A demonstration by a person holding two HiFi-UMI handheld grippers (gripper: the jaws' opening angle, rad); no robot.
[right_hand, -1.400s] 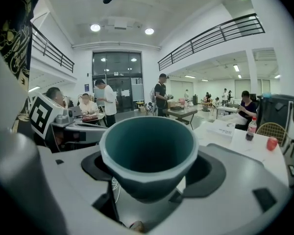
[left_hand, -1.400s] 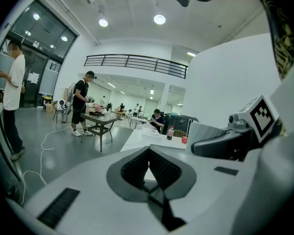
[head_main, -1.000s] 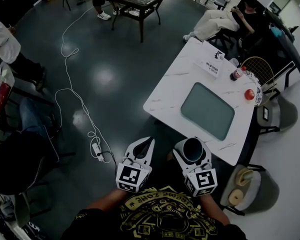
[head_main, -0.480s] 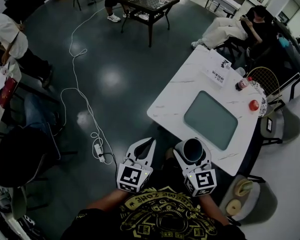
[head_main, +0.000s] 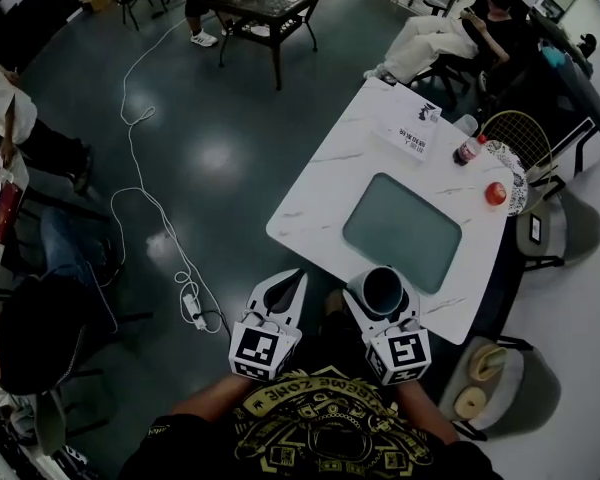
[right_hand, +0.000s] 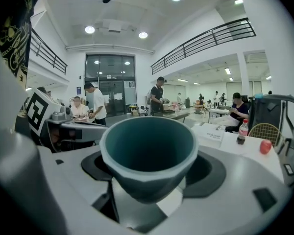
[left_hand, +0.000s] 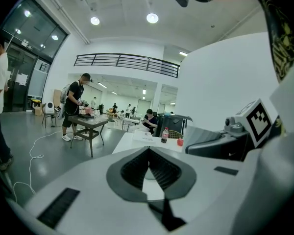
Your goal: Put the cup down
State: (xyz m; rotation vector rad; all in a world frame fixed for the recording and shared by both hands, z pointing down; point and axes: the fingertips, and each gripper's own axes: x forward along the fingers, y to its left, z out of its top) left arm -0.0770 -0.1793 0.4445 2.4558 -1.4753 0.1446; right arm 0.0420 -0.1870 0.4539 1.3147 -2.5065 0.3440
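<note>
Cup held upright in the right tongs at the near edge of the worktop.

Both tongs were held out low in front of the person's chest, side by side and pointing forward towards the white worktop. The right tongs were clenched on the cup, gripping its lower body from either side. The left tongs were pressed together at the tips with nothing in them. The cup stood upright with its long axis vertical and its mouth facing up. It was dark teal with a paler rim, wide at the top and tapering towards the base. From the head view it sat just at the worktop's near edge, short of the grey-green mat.
</note>
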